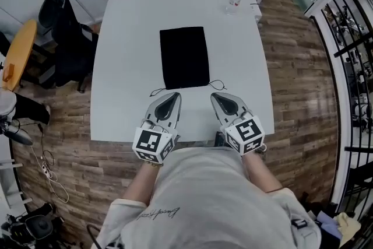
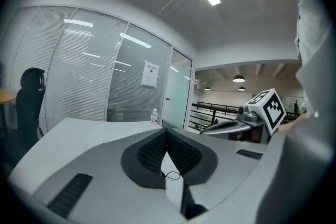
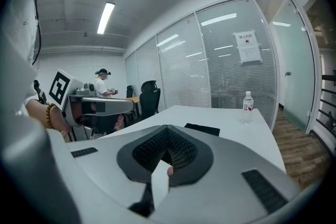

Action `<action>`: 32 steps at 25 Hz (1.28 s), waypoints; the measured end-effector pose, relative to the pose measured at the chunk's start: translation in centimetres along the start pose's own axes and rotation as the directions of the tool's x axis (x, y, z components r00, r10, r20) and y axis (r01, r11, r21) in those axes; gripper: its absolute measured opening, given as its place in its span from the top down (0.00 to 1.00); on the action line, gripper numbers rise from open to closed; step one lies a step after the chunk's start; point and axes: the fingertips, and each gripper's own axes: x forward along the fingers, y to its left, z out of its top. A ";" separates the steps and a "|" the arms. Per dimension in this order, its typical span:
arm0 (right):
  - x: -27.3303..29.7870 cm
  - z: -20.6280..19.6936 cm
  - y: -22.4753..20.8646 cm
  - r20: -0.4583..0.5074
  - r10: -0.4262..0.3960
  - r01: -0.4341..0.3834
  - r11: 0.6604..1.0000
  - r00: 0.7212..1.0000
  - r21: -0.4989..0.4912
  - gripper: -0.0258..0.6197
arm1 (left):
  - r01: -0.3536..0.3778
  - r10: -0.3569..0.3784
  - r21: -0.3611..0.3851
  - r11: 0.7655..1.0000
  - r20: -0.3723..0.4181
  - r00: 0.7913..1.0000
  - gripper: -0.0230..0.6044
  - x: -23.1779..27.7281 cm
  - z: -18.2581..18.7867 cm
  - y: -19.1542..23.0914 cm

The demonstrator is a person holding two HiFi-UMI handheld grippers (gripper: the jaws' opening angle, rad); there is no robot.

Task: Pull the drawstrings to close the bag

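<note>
A flat black drawstring bag (image 1: 184, 57) lies in the middle of the white table (image 1: 122, 84). It also shows past my right jaws as a dark slab (image 3: 202, 129). Its thin drawstrings trail slack from the near end, one to the left (image 1: 156, 91) and one to the right (image 1: 218, 84). My left gripper (image 1: 176, 94) (image 2: 167, 131) is shut, tip just short of the bag's near left corner. A small string loop (image 2: 171, 174) shows in the gap under its pads; I cannot tell whether it is pinched. My right gripper (image 1: 213, 95) (image 3: 168, 127) is shut near the right corner.
A water bottle (image 1: 235, 0) (image 3: 247, 107) stands at the far right of the table. A black office chair (image 1: 64, 38) sits left of the table, beside a round wooden table (image 1: 17, 55). Glass partitions run behind the far edge. Another person (image 3: 103, 84) is in the background.
</note>
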 end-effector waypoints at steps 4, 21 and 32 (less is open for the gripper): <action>0.4 -0.2 -0.1 -0.009 -0.009 0.009 1.000 1.000 0.017 0.93 | -0.004 0.004 -0.015 1.000 -0.011 1.000 0.95 -0.4 -0.3 0.7; 1.8 -2.1 -0.4 -0.073 -0.104 0.108 0.992 0.992 0.061 0.93 | 0.040 -0.042 -0.012 0.999 -0.103 0.994 0.95 -0.6 -2.3 5.3; 2.0 -6.8 -3.7 -0.187 -0.195 0.203 0.979 0.963 0.027 0.93 | 0.020 -0.013 0.036 0.999 -0.194 0.981 0.95 -1.2 -6.9 8.4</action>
